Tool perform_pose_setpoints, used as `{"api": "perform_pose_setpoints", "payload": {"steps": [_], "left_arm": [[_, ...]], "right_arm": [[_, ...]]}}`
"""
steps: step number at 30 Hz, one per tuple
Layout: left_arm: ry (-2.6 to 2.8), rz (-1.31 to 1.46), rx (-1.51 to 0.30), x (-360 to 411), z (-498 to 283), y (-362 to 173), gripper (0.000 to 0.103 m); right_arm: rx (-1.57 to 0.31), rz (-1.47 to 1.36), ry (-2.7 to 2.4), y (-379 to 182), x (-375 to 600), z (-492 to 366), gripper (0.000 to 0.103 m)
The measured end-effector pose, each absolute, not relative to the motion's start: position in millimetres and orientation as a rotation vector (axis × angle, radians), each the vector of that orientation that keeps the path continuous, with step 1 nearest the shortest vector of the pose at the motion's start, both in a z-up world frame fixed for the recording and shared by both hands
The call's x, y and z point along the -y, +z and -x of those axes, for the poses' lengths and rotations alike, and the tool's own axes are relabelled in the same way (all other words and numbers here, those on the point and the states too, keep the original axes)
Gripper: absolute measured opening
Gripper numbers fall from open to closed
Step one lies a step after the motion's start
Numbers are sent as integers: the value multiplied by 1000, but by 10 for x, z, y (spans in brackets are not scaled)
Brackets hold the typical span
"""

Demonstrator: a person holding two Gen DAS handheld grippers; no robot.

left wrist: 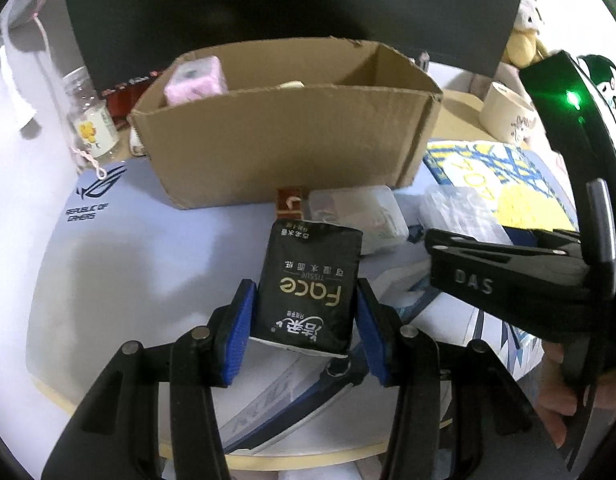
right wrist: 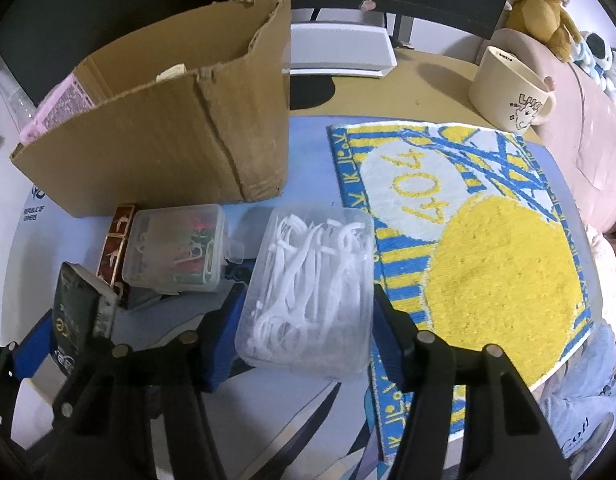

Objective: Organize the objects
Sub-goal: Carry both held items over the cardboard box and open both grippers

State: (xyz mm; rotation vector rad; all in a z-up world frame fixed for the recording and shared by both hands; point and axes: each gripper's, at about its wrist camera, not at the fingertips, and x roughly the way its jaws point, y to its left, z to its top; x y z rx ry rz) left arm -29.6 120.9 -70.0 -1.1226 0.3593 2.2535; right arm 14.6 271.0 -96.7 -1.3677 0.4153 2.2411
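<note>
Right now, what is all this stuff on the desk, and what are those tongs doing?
Cardboard box: one, brown, open, back centre.
Pink box: one, inside the cardboard box.
Tissue pack: one, black, between the left tongs' pads.
Floss pick box: one, clear, between the right tongs' pads.
Paper clip box: one, clear, before the cardboard box.
Towel: one, yellow-blue, right.
Mug: one, cream, back right.
Plastic bottle: one, clear, back left.
Desk mat: one, pale blue.
Left tongs: shut on the tissue pack.
Right tongs: around the floss pick box.
</note>
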Motion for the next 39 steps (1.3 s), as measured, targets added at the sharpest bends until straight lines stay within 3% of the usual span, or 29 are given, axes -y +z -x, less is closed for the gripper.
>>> {"api": "perform_pose_setpoints", "payload": {"steps": [29, 39], "left_arm": [[2443, 1026, -131, -796, 571, -427, 47], [2521, 906, -136, -833, 542, -113, 47]], "right_arm": [[-545, 1196, 2459, -411, -2793, -254, 62], [-591, 1096, 2559, -54, -2788, -289, 62]]}}
